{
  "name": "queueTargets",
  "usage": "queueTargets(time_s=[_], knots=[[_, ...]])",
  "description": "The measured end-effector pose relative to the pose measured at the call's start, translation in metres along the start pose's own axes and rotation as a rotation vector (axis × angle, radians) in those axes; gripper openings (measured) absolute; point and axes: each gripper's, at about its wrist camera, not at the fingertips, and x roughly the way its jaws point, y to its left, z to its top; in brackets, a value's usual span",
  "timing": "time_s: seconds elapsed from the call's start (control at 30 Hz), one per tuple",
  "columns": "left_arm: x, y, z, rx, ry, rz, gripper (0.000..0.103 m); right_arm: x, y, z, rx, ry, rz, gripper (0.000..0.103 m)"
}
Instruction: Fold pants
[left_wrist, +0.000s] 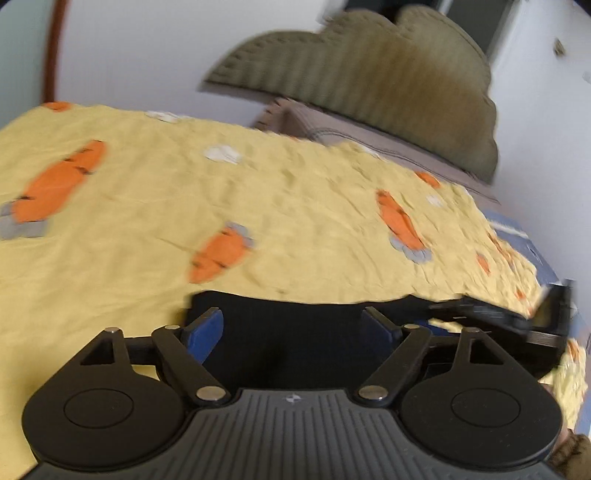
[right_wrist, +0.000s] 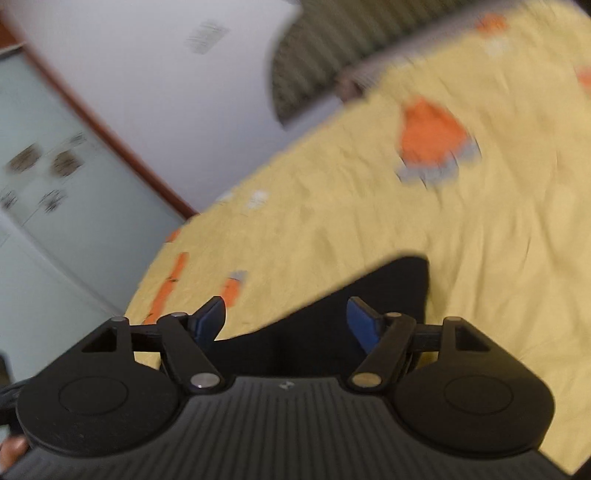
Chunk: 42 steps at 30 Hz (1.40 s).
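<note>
The black pants (left_wrist: 295, 332) lie flat on a yellow bedsheet with orange carrot prints (left_wrist: 147, 184). My left gripper (left_wrist: 293, 325) is open just above the pants, its blue pads (left_wrist: 207, 328) wide apart over the dark cloth. My right gripper shows at the right edge of the left wrist view (left_wrist: 546, 325), near the pants' right end. In the right wrist view my right gripper (right_wrist: 288, 317) is open, with a corner of the pants (right_wrist: 388, 295) between and beyond its blue pads (right_wrist: 364, 325). Neither gripper holds cloth. Both views are blurred.
A ribbed olive headboard (left_wrist: 388, 74) and a brown pillow (left_wrist: 351, 129) are at the bed's far end, against a white wall. A pale wardrobe with a brown frame (right_wrist: 55, 166) stands beside the bed. The yellow sheet (right_wrist: 480, 258) spreads around the pants.
</note>
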Motion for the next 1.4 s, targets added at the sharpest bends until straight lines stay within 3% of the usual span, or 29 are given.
queueTargets(time_s=[0.03,0.07,0.13,0.2,0.27,0.37,0.5,0.6,0.67,0.73,0.87,0.93,1.0,1.1,1.17,1.23,1.4], knots=[[0.014,-0.004,-0.001,-0.002,0.025,0.009,0.083,0.012,-0.013,-0.002,0.047,0.015,-0.033,0.070],[0.028,-0.006,-0.003,-0.004,0.053,0.021,0.083,0.021,-0.025,-0.004,0.077,0.027,-0.066,0.060],[0.056,-0.007,-0.008,0.029,0.103,0.069,0.083,0.019,-0.042,-0.006,0.129,0.001,-0.027,0.059],[0.066,-0.014,-0.017,0.121,0.081,0.135,0.083,0.006,-0.047,-0.006,0.192,-0.009,-0.031,0.061],[0.063,-0.027,-0.024,0.214,0.060,0.179,0.083,-0.015,-0.039,-0.008,0.147,-0.036,-0.062,0.066],[0.053,-0.035,-0.031,0.242,0.019,0.221,0.084,-0.046,-0.019,-0.020,0.030,-0.026,0.012,0.071],[0.032,-0.032,-0.047,0.171,-0.002,0.194,0.088,-0.052,0.000,-0.043,-0.097,0.053,0.069,0.080],[0.034,-0.037,-0.065,0.240,0.013,0.226,0.095,-0.031,-0.012,-0.055,-0.115,0.121,-0.012,0.071],[0.036,-0.045,-0.073,0.314,0.008,0.264,0.097,-0.032,-0.021,-0.056,-0.078,0.101,0.003,0.069],[0.029,-0.048,-0.076,0.315,-0.010,0.266,0.097,-0.039,-0.017,-0.056,-0.054,0.091,-0.028,0.070],[0.018,-0.042,-0.077,0.239,-0.022,0.219,0.097,-0.081,0.003,-0.067,-0.216,-0.034,-0.128,0.083],[0.016,-0.040,-0.077,0.213,-0.024,0.208,0.097,-0.089,-0.005,-0.070,-0.255,-0.014,-0.193,0.083],[0.016,-0.040,-0.078,0.202,-0.023,0.203,0.097,-0.091,-0.032,-0.073,-0.133,0.061,-0.096,0.082],[0.017,-0.042,-0.079,0.208,-0.017,0.212,0.097,-0.089,-0.071,-0.077,0.080,0.092,0.053,0.068],[0.016,-0.044,-0.079,0.208,-0.019,0.206,0.097,-0.085,-0.082,-0.082,0.153,0.110,0.084,0.033],[0.012,-0.044,-0.079,0.203,-0.028,0.192,0.097,-0.087,-0.083,-0.086,0.161,0.110,0.071,0.022],[0.026,-0.047,-0.083,0.263,0.018,0.226,0.099,-0.119,-0.059,-0.083,0.150,0.032,0.094,0.016]])
